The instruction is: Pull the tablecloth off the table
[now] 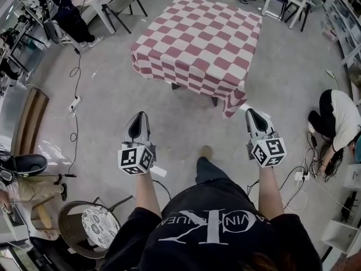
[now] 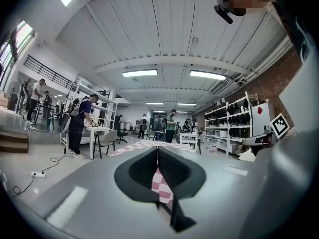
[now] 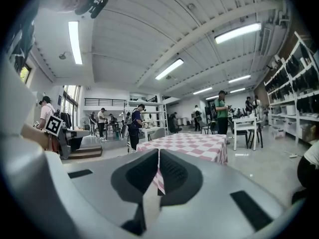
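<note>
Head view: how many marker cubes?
2. Left cube sits on the left gripper, right cube on the right gripper, both near the person. None looks hidden.

head view looks steeply down while both gripper views face level forward, all sharing the distant tablecloth point(image 1: 197, 44).

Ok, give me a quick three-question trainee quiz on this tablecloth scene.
1. True or false: the tablecloth lies spread on the table.
2. The left tool and right tool are: A open, B shut and empty, C shut on the tablecloth?
3. Fill in: the tablecloth's pattern is red and white ____.
Key: 1 true; 2 B; 3 checks.
</note>
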Motion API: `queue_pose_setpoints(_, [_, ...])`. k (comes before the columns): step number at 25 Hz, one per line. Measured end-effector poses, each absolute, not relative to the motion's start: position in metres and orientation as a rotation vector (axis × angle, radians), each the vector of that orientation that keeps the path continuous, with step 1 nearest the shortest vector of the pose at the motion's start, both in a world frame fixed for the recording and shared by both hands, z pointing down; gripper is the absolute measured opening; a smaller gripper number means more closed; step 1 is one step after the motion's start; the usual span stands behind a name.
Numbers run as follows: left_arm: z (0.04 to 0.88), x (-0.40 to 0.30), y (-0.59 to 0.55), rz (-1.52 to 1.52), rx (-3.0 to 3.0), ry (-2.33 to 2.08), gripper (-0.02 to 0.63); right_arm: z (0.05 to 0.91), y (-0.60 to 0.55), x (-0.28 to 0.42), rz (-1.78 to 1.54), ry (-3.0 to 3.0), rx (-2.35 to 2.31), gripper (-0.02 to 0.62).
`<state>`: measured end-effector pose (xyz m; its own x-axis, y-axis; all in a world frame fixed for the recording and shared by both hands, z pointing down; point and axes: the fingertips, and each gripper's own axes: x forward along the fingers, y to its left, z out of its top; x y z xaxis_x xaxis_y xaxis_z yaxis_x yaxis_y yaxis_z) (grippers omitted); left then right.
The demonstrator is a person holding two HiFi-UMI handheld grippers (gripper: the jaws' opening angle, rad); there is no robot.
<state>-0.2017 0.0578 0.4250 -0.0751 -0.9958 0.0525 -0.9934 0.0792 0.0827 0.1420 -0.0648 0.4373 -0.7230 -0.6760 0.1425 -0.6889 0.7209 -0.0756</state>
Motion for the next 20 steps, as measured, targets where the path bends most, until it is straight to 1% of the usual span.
queue_pose_setpoints(20, [0.431,-0.265,-0.129,0.002,2.082,-2.206,0.012,0.467,-0.232,0.078,0.342,-2.792,1.111,0.014])
